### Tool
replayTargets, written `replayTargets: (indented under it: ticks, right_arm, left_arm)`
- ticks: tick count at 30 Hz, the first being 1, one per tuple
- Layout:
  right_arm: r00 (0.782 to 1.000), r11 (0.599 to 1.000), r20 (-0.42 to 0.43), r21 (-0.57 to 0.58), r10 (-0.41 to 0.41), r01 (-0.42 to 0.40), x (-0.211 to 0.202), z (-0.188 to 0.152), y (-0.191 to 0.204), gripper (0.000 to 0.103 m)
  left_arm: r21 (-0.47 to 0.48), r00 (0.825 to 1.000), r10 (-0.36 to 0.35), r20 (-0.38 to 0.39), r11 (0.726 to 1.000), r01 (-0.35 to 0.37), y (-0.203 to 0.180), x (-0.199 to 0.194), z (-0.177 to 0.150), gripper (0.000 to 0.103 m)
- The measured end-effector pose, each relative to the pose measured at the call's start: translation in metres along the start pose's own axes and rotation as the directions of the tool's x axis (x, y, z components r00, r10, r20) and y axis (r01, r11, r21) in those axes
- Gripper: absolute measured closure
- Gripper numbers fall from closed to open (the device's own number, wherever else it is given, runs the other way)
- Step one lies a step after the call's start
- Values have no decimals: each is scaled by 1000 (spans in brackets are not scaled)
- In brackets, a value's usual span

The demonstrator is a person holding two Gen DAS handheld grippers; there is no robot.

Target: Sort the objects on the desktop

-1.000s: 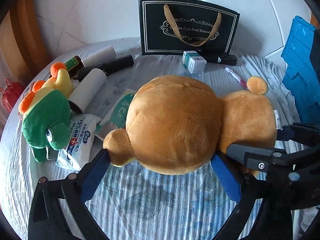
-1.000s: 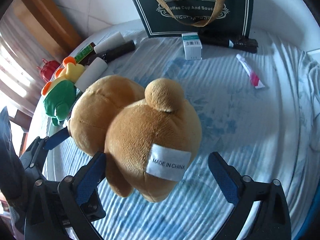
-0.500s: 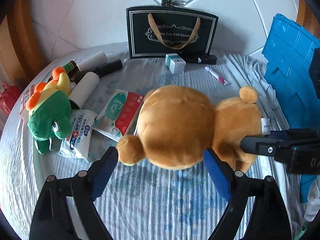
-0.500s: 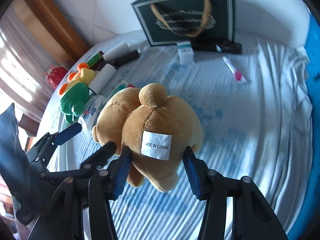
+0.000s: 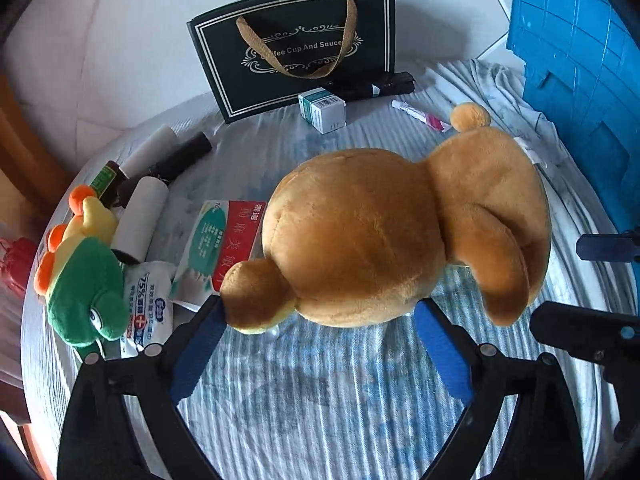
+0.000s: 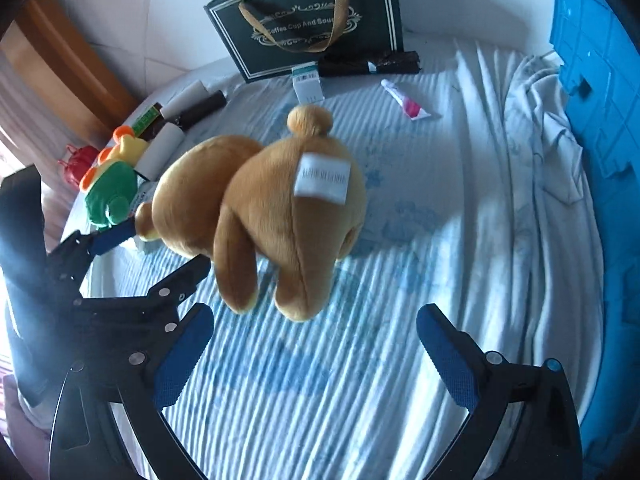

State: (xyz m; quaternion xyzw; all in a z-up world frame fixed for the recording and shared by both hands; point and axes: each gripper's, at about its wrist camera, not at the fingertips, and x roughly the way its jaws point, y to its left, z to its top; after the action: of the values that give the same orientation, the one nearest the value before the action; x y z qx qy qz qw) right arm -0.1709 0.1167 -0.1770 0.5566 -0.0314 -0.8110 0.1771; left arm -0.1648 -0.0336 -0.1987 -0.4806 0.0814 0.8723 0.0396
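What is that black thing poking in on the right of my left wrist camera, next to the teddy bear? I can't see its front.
Observer: That is the right gripper. Its two blue-padded fingers stand wide apart.
Operator: Is it grabbing anything?
Observer: No. Nothing sits between the fingers, and neither pad touches the teddy bear, whose feet hang just ahead of them.
Operator: What's that little white bit on its bottom?
Observer: From the right wrist view it faces the camera: a white tag printed with a barcode, sewn below the round tail.
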Motion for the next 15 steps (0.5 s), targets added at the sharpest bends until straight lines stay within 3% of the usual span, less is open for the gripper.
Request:
replayTargets:
  ticks: [6, 7, 8, 9, 12, 15]
  right_arm:
    - [998, 999, 33, 20, -49, 48, 13, 27, 7, 0]
    - [998, 998, 29, 14, -64, 63, 16, 31, 8, 7]
    - [997, 998, 18, 6, -68, 68, 20, 34, 12, 30]
    - [998, 998, 5, 3, -60, 60, 23, 36, 14, 39]
    - [993, 993, 3, -13, -116, 116, 31, 37, 19, 45]
    - [993, 993, 19, -3, -119, 119, 28, 38, 13, 49]
  left_arm:
    - [19, 995, -102, -1, 995, 102, 9, 13, 12, 3]
    - [20, 992, -127, -6, 992, 127, 9, 17, 14, 2]
    - [21, 990, -142, -7, 990, 142, 8, 20, 16, 3]
    - [24, 990, -140, -10, 990, 140, 6, 23, 18, 2]
    - [44, 990, -142, 2, 989, 142, -1, 28, 21, 2]
    - [30, 986, -161, 38, 987, 160, -1, 23, 23, 6]
